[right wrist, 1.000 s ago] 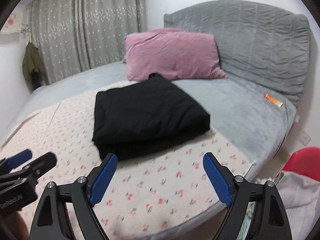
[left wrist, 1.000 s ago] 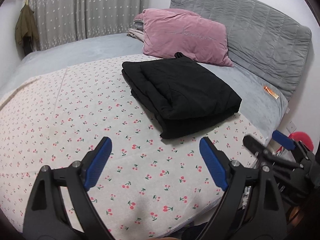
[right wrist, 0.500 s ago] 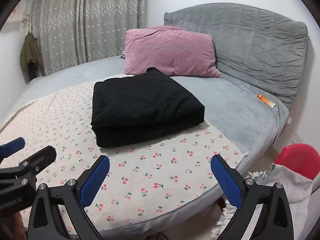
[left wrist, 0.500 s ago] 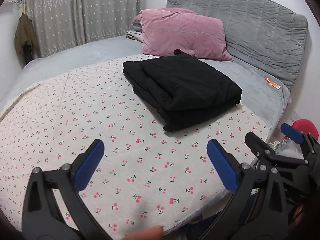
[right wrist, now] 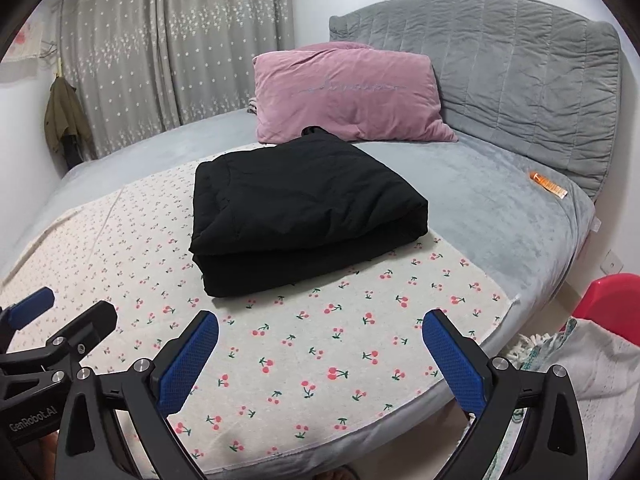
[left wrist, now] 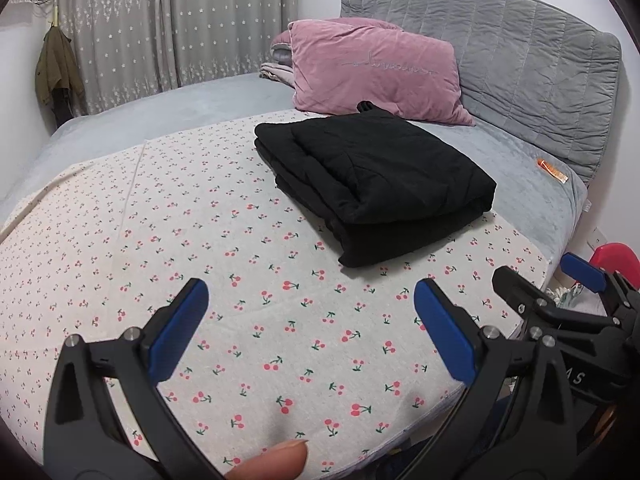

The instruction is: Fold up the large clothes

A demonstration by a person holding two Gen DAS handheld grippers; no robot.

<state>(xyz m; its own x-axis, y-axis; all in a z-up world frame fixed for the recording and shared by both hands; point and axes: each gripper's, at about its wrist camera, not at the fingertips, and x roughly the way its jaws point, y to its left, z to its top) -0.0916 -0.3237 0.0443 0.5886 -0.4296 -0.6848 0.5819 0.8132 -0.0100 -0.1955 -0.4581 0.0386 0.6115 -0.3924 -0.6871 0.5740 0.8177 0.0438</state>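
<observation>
A black garment (left wrist: 372, 184) lies folded into a thick rectangular stack on the cherry-print sheet (left wrist: 160, 240); it also shows in the right wrist view (right wrist: 300, 212). My left gripper (left wrist: 310, 316) is open and empty, well short of the garment near the bed's front edge. My right gripper (right wrist: 320, 344) is open and empty, also short of the garment. The right gripper shows at the right of the left wrist view (left wrist: 560, 300). The left gripper shows at the left of the right wrist view (right wrist: 52, 320).
A pink pillow (left wrist: 376, 76) leans on the grey padded headboard (left wrist: 520, 76) behind the garment. A small orange item (right wrist: 548, 186) lies on the grey blanket. A red object (right wrist: 612, 304) and white cloth (right wrist: 580, 364) sit beside the bed. Curtains (left wrist: 160, 24) hang at the back.
Both grippers have pulled back from the folded garment and risen a little. Both stay open and empty. The garment has not moved.
</observation>
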